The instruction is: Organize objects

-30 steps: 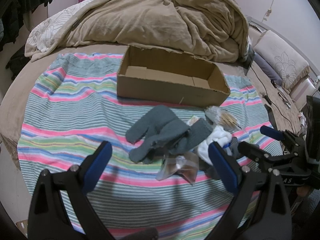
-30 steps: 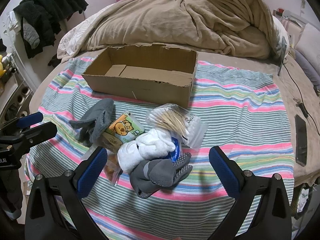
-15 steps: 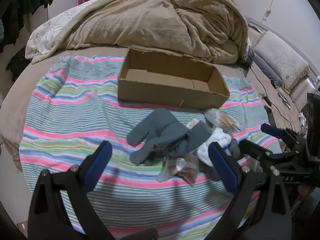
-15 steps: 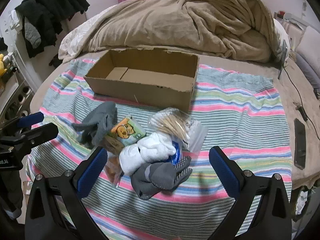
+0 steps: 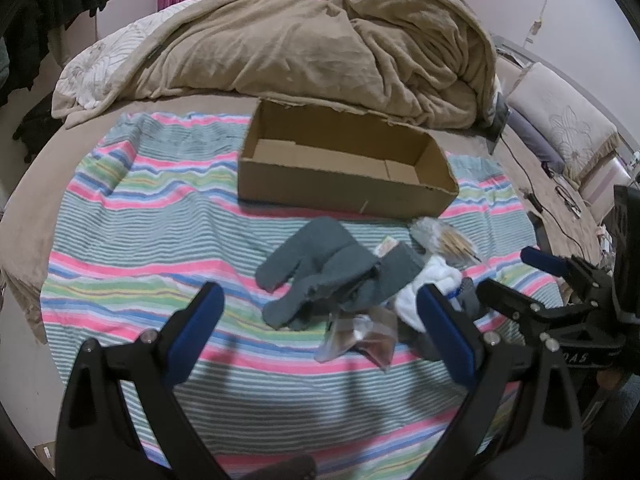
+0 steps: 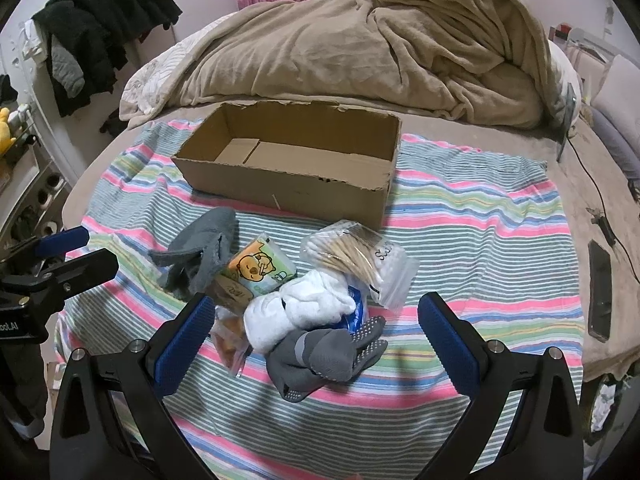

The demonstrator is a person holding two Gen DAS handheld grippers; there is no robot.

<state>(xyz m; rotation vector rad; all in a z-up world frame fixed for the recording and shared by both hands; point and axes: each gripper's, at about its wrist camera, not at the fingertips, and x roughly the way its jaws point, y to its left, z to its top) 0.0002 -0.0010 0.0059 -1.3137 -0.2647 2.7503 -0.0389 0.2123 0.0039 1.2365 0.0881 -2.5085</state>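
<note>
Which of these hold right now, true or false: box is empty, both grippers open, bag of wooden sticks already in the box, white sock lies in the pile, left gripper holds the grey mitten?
1. The cardboard box is empty. True.
2. Both the left gripper and the right gripper are open. True.
3. The bag of wooden sticks is in the box. False: it lies on the striped cloth, in front of the box.
4. The white sock lies in the pile. True.
5. The left gripper holds the grey mitten. False: it holds nothing.
</note>
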